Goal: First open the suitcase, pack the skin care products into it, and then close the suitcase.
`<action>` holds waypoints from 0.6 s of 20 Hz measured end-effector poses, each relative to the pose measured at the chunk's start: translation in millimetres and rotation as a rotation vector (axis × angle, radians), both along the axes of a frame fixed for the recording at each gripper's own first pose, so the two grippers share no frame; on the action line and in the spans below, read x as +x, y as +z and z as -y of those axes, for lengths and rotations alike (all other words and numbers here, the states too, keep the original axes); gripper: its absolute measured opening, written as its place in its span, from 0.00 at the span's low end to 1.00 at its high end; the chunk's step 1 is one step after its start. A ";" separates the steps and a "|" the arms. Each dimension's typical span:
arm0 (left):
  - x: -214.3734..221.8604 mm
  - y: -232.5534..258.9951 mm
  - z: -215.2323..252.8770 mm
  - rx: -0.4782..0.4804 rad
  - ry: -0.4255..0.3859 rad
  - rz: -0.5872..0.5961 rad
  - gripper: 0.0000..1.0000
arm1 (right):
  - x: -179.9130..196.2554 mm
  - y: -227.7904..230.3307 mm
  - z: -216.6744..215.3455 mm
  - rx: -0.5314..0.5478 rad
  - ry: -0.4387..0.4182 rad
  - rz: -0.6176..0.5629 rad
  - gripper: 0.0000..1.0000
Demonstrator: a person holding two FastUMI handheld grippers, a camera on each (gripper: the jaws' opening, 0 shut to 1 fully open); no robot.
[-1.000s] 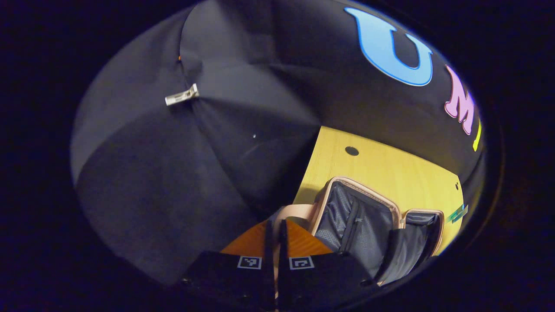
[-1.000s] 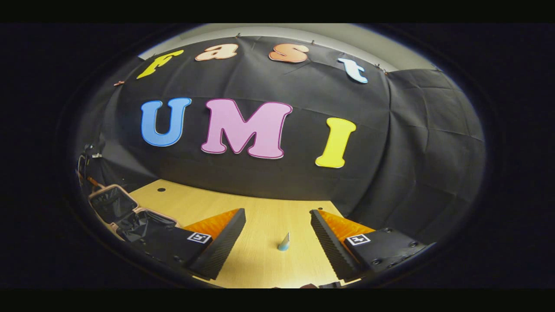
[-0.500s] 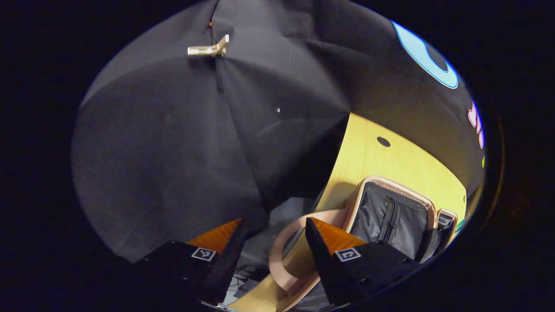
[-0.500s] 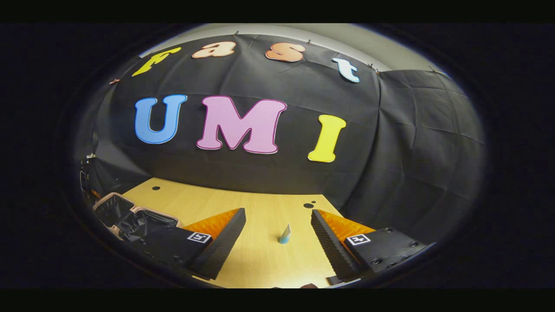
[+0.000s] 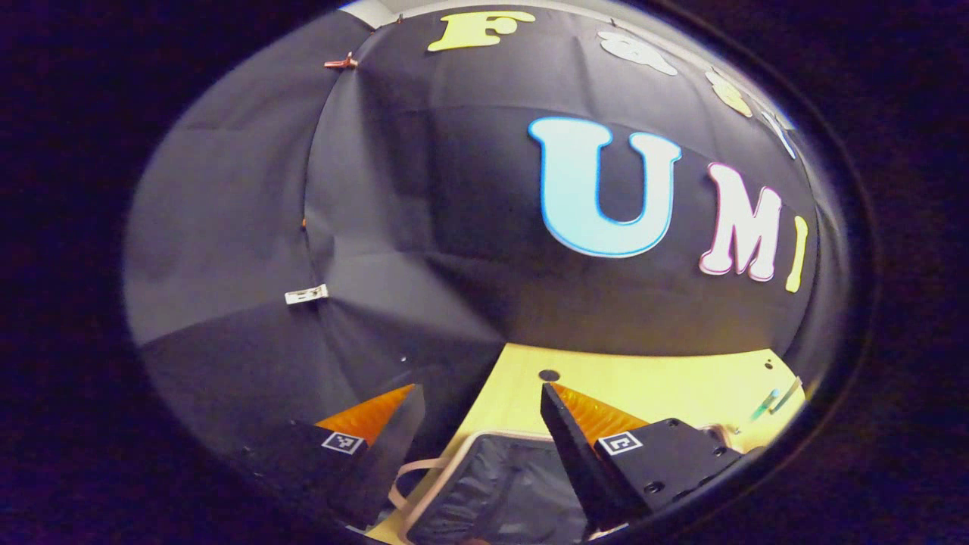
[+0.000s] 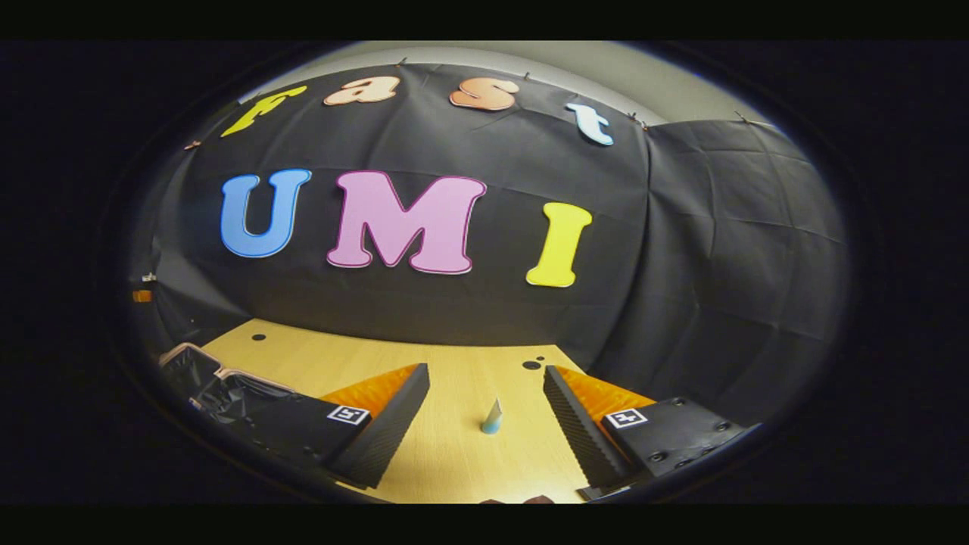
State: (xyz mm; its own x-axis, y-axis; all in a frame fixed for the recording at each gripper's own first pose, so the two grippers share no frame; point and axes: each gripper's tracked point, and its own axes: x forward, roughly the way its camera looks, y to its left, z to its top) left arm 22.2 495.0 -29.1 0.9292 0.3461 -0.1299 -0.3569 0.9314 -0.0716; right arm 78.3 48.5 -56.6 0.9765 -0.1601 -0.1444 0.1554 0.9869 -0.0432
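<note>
Swinging up and away from the corner of the booth, the left gripper (image 5: 481,428) now looks toward the back wall, its fingers spread with nothing between them, where a second ago they were pressed together close by the suitcase's strap. Below those fingers lies the suitcase (image 5: 484,484), open on the wooden table (image 5: 666,386), its dark lining and pale rim showing, with a loop of pale strap (image 5: 409,477) at its near edge. From the right gripper view the same suitcase (image 6: 219,382) sits at the far left of the table (image 6: 363,356), both halves laid flat. The right gripper (image 6: 486,412) has barely shifted: it hovers low over the table, fingers spread wide and holding nothing, aimed at a small blue tube (image 6: 492,418) that stands upright between them but farther off, well apart from the suitcase. A second small item lies at the table's right edge in the left gripper view (image 5: 776,400); what it is cannot be told.

Opening looks done, and packing appears to be the step in hand. The next move likely calls for the right gripper to advance until the tube stands between its fingers, pinch it about the middle without knocking it over, then carry it left to the open case.
</note>
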 end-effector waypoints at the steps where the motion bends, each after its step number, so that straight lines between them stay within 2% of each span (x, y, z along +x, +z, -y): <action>1: 3.2 13.2 25.8 0.006 -0.041 0.018 0.96 | 1.8 0.4 0.9 -0.004 0.002 0.005 0.97; 2: 6.6 27.1 51.7 0.020 -0.081 0.041 0.96 | 2.7 1.0 1.3 -0.005 0.004 0.009 0.94; 5: 24.0 54.4 137.3 0.073 -0.218 0.094 0.96 | 5.2 0.5 -2.9 -0.005 0.033 0.017 0.96; 7: 37.4 49.7 196.8 0.105 -0.298 0.091 0.96 | 7.1 -6.8 -3.7 -0.022 0.062 0.005 0.97; 12: 60.0 16.1 344.1 0.068 -0.485 0.032 0.96 | 12.7 -23.3 0.1 -0.026 0.130 -0.025 0.96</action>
